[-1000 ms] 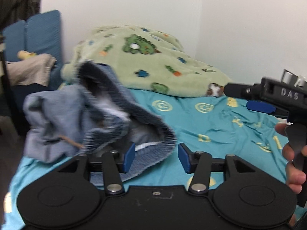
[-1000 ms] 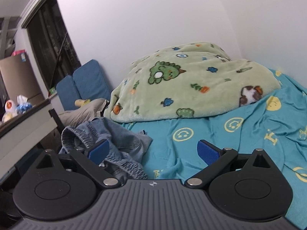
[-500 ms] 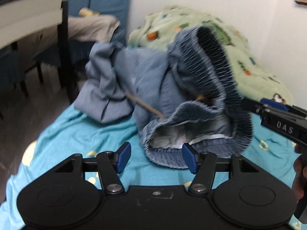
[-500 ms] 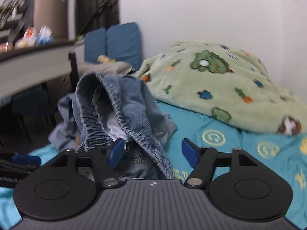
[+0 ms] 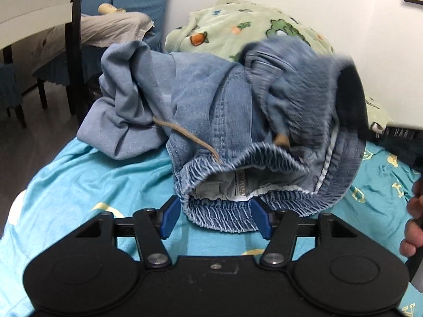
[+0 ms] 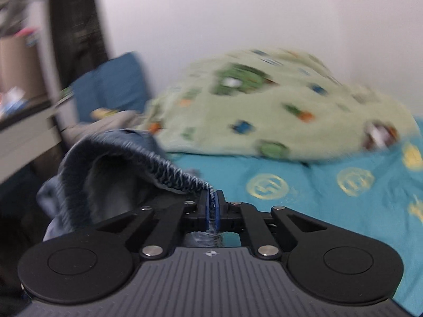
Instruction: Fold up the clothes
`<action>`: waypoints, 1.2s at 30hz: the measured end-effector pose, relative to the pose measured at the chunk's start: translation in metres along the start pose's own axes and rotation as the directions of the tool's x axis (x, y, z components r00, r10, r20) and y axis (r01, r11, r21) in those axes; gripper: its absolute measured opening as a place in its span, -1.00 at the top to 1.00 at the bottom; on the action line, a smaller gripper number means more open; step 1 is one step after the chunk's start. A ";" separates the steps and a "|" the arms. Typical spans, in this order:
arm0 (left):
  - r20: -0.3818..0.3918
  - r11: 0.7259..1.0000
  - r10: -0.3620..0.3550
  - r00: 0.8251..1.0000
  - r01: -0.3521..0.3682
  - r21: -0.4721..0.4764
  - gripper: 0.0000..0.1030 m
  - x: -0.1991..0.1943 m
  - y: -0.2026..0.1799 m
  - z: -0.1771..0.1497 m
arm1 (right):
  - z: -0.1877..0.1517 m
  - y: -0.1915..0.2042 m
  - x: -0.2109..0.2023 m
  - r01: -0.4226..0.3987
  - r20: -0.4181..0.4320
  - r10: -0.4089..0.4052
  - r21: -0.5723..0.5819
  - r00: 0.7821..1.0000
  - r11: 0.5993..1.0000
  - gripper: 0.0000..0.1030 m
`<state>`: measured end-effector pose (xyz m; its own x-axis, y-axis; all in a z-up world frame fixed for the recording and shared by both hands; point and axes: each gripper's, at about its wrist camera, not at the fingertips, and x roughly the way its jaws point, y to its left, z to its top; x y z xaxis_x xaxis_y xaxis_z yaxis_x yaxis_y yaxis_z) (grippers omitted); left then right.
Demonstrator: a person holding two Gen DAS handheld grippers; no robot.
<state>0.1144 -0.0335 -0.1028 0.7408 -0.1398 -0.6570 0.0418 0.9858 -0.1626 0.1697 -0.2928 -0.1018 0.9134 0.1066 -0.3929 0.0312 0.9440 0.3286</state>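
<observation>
Both grippers meet the jeans [image 5: 238, 121]: right [image 6: 212, 203] clamped, left [image 5: 215, 218] spread.

Left tool [image 5: 215, 218] spread wide; right tool [image 6: 212, 212] pinched tight on fabric.

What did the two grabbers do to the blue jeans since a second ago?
The right gripper closed and now pinches the jeans' elastic waistband; before, it was open. It pulled the jeans up off the bed. The left gripper moved in, its open fingers now either side of the waistband. The green blanket and teal sheet stayed put.
</observation>
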 end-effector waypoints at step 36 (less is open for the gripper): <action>-0.029 0.999 0.048 0.998 -0.048 0.025 -0.09 0.007 -0.008 -0.007 | -0.007 -0.031 0.018 -0.183 -0.059 0.223 0.392 0.973 0.902 0.83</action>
<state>0.1144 -0.0427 -0.1112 0.7223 -0.0945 -0.6851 0.0232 0.9934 -0.1125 0.1822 -0.3181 -0.1256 0.8718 0.3324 -0.3599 0.0203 0.7096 0.7044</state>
